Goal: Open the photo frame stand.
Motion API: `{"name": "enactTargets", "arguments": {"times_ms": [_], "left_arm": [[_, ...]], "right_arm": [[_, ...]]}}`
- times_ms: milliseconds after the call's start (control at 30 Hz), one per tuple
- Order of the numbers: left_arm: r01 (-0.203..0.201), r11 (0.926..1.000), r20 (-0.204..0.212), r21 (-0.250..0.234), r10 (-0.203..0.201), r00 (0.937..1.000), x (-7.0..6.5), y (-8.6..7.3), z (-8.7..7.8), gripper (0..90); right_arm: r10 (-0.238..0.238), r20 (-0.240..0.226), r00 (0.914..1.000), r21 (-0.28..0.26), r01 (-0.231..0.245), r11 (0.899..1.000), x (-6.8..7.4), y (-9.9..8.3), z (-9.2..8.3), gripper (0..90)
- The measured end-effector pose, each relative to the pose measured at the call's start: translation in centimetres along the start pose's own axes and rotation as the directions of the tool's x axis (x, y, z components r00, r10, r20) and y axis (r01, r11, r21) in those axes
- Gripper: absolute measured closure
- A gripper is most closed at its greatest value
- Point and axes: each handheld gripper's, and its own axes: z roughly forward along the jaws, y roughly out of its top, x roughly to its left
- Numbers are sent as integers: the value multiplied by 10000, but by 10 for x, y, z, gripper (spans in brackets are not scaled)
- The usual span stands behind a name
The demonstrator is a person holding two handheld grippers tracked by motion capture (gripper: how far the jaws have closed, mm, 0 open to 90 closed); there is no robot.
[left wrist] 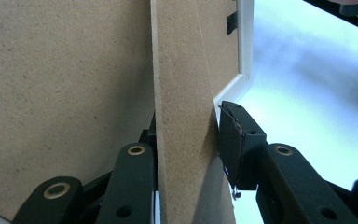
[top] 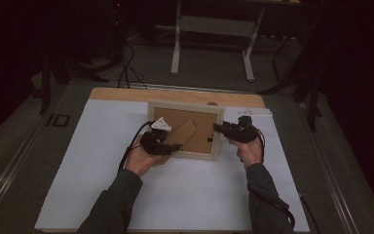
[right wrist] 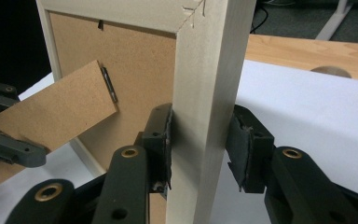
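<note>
High view shows the white surface (top: 175, 195) with a wooden picture frame (top: 185, 105) face down at its far middle, the right hand-held gripper (top: 220, 128) squeezing its right edge and the left hand-held gripper (top: 175, 146) pinching its brown stand flap (top: 187, 131).

- We wear dark grey long sleeves (top: 114, 204) that reach to the wrists on both forearms.
- Our left gripper (top: 161, 144) is black, with a pale grey three-cornered plate (top: 160, 124) on top.
- A black cable (top: 129, 146) trails from it along the wrist.
- Our right gripper (top: 237, 130) is black too, and its black cable (top: 272, 200) runs back along the sleeve.
- In the left gripper view, our jaws are matte black links with brass-ringed pivot holes (left wrist: 136, 150) and a worn black pad (left wrist: 233, 144).
- In the right gripper view, we see the same black links, brass-ringed holes (right wrist: 291, 153) and dark, scuffed pads (right wrist: 242, 149).
</note>
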Motion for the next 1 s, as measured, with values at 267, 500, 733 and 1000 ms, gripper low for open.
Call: {"name": "enactTargets", "arguments": {"times_ms": [267,500,733,1000], "left_arm": [[-319,9995,-537,-35,317,9981,-3,2,0,693],[-401,9992,-747,-89,393,9964,-4,4,1,697],[-349,9992,-990,-173,330,9945,-6,5,5,709],[-540,9984,-966,-180,520,9940,-12,6,6,710]], "right_arm": [[-330,178,9993,-49,331,9994,5,5,-2,623],[-684,501,9964,19,684,9977,10,9,-2,623],[-1231,814,9891,153,1222,9924,17,14,-2,625],[-1332,837,9876,152,1323,9911,17,13,-2,624]]}}
